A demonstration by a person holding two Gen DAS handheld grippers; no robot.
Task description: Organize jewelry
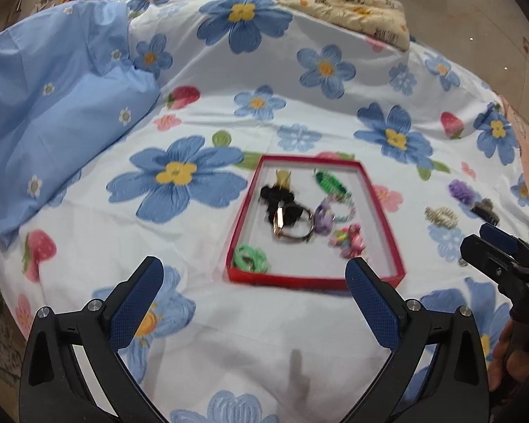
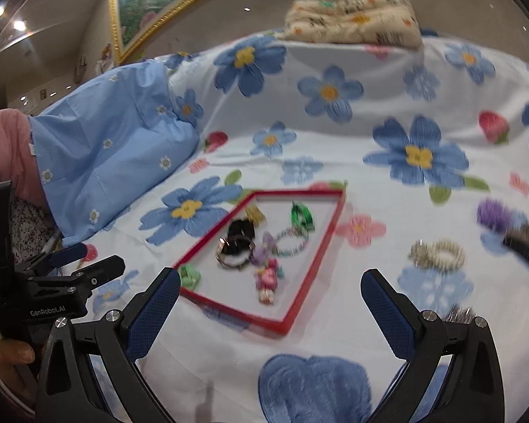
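Note:
A shallow red-rimmed tray (image 1: 241, 211) (image 2: 321, 246) lies on the flowered bedsheet and holds several pieces: a black scrunchie with a metal bracelet (image 1: 292, 227) (image 2: 234, 250), a green clip (image 1: 329, 179) (image 2: 301, 216), a green ring (image 1: 250, 257), a purple piece (image 1: 322, 216) and a pink charm (image 1: 349, 241) (image 2: 268, 278). Outside the tray to the right lie a white-and-gold scrunchie (image 1: 441, 215) (image 2: 437, 254), a purple scrunchie (image 1: 462, 192) (image 2: 493, 215) and a black clip (image 1: 485, 209) (image 2: 523, 243). My left gripper (image 1: 255, 282) is open and empty just in front of the tray. My right gripper (image 2: 269, 292) is open and empty over the tray's near right corner.
A light blue pillow (image 1: 53, 105) (image 2: 109, 155) lies to the left. A folded cream quilt (image 1: 345, 3) (image 2: 352, 21) sits at the far edge of the bed. The right gripper shows at the right edge of the left wrist view (image 1: 493, 253); the left one at the left of the right wrist view (image 2: 70, 275).

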